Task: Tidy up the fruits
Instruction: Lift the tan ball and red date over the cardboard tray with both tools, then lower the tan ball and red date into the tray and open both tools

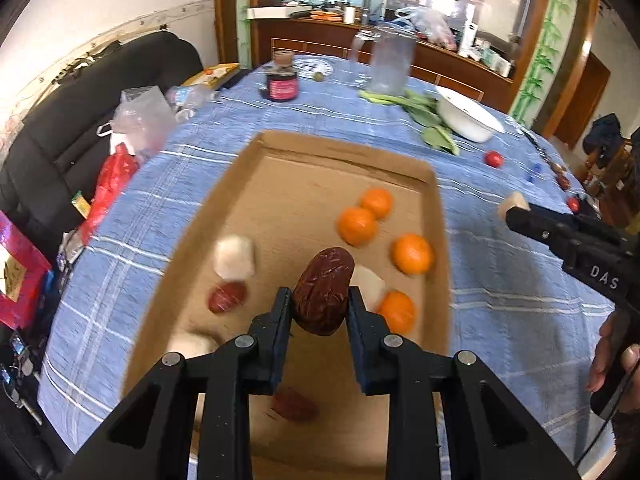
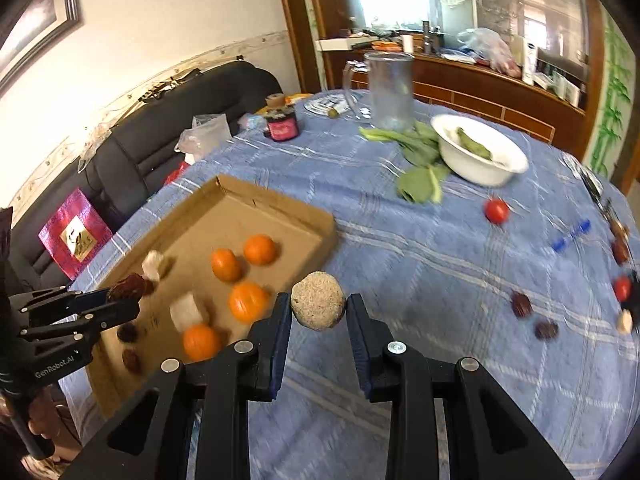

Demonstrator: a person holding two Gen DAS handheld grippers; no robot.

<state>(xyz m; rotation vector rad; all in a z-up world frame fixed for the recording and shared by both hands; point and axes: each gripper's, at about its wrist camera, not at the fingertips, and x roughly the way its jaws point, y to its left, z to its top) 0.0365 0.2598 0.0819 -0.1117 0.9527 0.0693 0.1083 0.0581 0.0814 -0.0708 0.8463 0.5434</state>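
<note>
Left gripper (image 1: 319, 300) pinching a wrinkled red date (image 1: 323, 290), long axis upright between the jaws, held directly above the cardboard tray (image 1: 438, 216) among oranges (image 1: 412, 253) and pale chunks. Right gripper (image 2: 319, 307) clamped on a rough tan ball (image 2: 318, 300), over blue-clothed counter (image 2: 440, 280), tray lying at ten o'clock from its jaws. Likely left release first, being nearer.

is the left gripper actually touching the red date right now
Touching. In the left wrist view, both fingers of the left gripper press against the date's sides, holding it above the cardboard tray.
</note>
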